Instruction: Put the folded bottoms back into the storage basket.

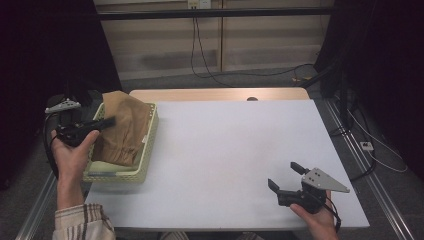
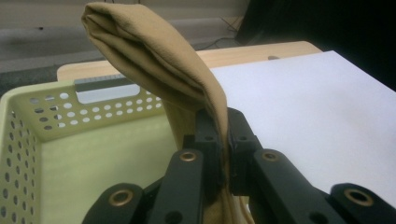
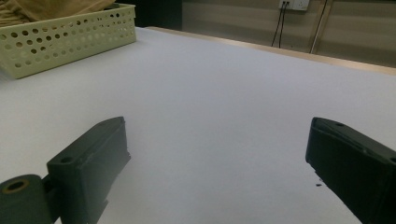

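A tan folded cloth rises out of a pale yellow-green perforated basket at the table's left edge. My left gripper is shut on the cloth; in the left gripper view the fabric is pinched between the black jaws of the left gripper and lifts above the basket. My right gripper stands open near the front right of the table, with nothing between its jaws. The right gripper view has that gripper over bare white tabletop, the basket and cloth far off at top left.
The white tabletop stretches between the basket and the right gripper. A wooden strip runs along the far edge. Cables hang on the wall behind. Dark curtains flank both sides.
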Demonstrator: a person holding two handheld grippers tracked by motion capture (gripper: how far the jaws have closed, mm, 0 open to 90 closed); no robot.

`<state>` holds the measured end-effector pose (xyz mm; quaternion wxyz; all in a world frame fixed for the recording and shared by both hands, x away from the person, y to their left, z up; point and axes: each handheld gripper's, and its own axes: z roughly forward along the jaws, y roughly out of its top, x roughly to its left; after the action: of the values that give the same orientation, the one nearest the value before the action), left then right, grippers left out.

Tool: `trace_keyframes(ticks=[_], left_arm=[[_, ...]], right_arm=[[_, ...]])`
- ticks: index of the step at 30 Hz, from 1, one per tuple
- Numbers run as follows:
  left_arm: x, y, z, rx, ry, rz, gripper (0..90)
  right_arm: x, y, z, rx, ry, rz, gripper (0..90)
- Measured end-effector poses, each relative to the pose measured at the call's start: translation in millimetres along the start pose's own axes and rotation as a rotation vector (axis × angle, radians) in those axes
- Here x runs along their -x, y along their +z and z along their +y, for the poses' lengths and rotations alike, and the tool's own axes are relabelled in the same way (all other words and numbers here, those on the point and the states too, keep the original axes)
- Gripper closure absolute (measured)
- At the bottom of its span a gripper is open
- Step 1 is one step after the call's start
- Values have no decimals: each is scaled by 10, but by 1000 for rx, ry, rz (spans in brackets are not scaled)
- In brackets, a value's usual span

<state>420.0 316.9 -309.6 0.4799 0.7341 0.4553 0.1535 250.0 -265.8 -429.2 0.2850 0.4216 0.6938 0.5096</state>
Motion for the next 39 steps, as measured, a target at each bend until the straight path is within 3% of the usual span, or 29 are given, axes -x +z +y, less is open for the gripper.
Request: trace_keyframes(ticks=[26,28,31,39], left_arm=[[-78,268,-118,-99,-22,-27,858],[-85,296,-131,-114,-17,2,858],[-129,325,-159,-108,-46,-48,858],[-132,400,-175,-119,-36,-48,858]], right_arm=[[-4,5,-2,0,1,4,60],[-3,5,-2,0,1,4,60],[-3,7,-2,-2,-2,5,60],[-4,10,-3,-3,0,8,60]])
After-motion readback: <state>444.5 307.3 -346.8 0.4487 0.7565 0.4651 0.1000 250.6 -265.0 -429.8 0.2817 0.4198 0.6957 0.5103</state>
